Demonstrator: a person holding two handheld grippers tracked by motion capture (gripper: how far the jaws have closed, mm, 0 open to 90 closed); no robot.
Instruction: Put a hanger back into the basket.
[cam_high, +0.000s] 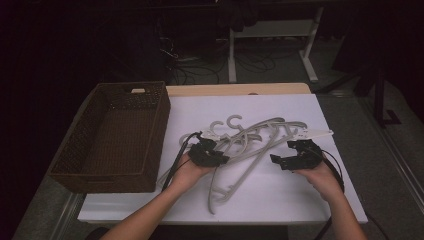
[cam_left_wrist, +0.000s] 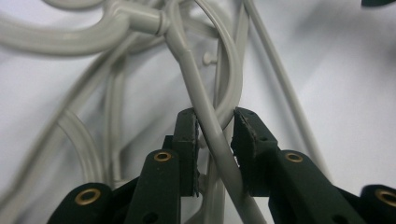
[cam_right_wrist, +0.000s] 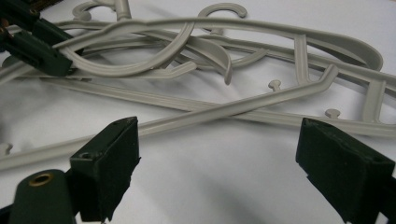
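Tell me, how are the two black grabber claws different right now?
The left gripper has its jaws pulled close around a grey hanger bar; the right gripper has its jaws spread wide with only white tabletop between them. The left gripper sits in the hanger pile; the right gripper waits at the pile's edge. Both are black, two-jawed, and each is held in a hand.

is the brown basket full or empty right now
Empty. The high view shows the woven basket with its bare bottom in sight; the grey hangers all lie tangled on the white table beside it.
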